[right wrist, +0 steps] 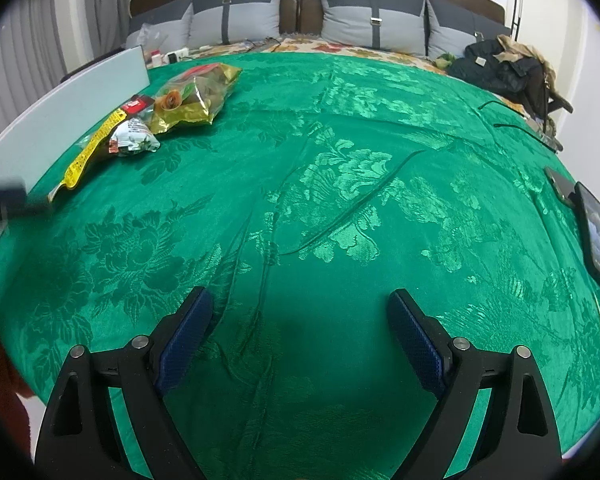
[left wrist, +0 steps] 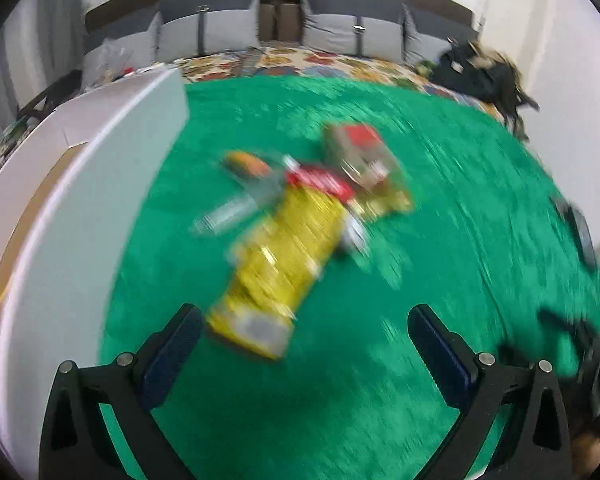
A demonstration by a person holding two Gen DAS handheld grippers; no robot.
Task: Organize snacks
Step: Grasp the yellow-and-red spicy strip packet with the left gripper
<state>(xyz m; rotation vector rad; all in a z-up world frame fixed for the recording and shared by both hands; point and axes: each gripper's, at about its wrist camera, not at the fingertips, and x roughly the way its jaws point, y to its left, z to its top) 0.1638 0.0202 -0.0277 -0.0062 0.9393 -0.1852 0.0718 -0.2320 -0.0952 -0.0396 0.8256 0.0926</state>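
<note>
Several snack packets lie in a heap on the green cloth (right wrist: 340, 184). In the blurred left wrist view a long yellow packet (left wrist: 284, 264) points at my left gripper (left wrist: 304, 320), which is open and empty just short of its near end. Behind it lie a red packet (left wrist: 320, 182), a gold bag (left wrist: 368, 168) and an orange packet (left wrist: 246, 162). In the right wrist view the heap is far left: the yellow packet (right wrist: 96, 144) and the gold bag (right wrist: 196, 96). My right gripper (right wrist: 300, 312) is open and empty over bare cloth.
A white box (left wrist: 100, 184) stands along the left edge of the cloth; it also shows in the right wrist view (right wrist: 72, 120). A phone (right wrist: 598, 232) lies at the right edge. Dark clothes (right wrist: 508, 64) are piled at the back right. Pillows (right wrist: 372, 20) line the headboard.
</note>
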